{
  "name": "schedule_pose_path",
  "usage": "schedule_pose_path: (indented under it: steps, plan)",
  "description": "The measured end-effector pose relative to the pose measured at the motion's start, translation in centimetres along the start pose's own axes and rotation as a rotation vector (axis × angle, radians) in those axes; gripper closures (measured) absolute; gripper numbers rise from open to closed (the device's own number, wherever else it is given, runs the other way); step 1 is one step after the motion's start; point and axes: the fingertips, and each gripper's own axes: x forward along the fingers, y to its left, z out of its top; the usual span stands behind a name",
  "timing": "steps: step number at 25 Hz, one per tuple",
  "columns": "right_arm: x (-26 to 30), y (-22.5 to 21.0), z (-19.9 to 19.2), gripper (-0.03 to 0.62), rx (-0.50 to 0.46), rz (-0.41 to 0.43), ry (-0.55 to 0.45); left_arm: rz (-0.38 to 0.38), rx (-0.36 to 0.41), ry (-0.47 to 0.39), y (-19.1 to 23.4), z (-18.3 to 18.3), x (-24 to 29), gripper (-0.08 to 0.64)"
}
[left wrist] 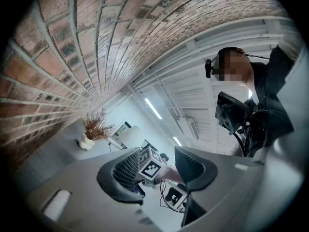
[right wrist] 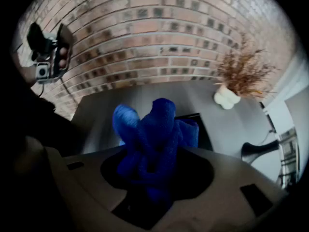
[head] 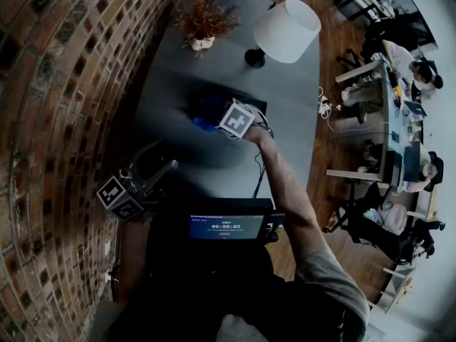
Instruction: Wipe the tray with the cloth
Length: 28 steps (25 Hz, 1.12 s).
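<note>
The right tool [right wrist: 154, 175], pointing down over the dark tray [head: 206, 100] on the grey worktop [head: 288, 112], clamps a bunched blue cloth [right wrist: 155, 129], while the left tool [head: 162, 171], well apart from the tray, holds its jaws slightly apart and empty.

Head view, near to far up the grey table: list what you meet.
Left gripper → blue cloth over the dark tray → potted plant.

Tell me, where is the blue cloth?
The cloth is bunched in the fingers of the right gripper, mid head view, over the dark tray on the grey table.
</note>
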Motion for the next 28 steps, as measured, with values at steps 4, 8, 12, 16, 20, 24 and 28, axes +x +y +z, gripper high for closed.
schedule_pose_path:
  steps: [4, 8, 12, 16, 20, 24, 28]
  plan:
    - [-0.2, -9.4, 2.7, 0.408, 0.303, -0.229, -0.187, -0.025, 0.012, -0.009, -0.9, 0.9, 0.8, 0.348]
    - [1.2, -8.5, 3.3, 0.403, 0.399, -0.177, -0.203, -0.012, 0.015, -0.018, -1.1, 1.0, 0.4, 0.348]
    - [1.0, 1.4, 3.0, 0.414, 0.161, -0.028, -0.180, 0.021, -0.011, -0.012, 0.6, 0.2, -0.4, 0.348]
    - [-0.4, 5.4, 0.0, 0.414, -0.022, 0.022, -0.042, 0.006, -0.013, 0.001, 0.9, -0.3, 0.1, 0.350]
    - [-3.0, -7.4, 1.2, 0.413, 0.259, -0.274, -0.200, -0.029, -0.010, 0.009, -0.4, -0.2, 1.3, 0.350]
    - [0.6, -9.3, 0.1, 0.411, 0.429, -0.221, -0.202, -0.041, -0.002, 0.020, -1.5, -0.2, 1.6, 0.349]
    - [0.4, -1.5, -0.7, 0.414, 0.340, -0.073, -0.132, -0.033, -0.002, 0.026, -1.2, -0.1, 1.4, 0.350]
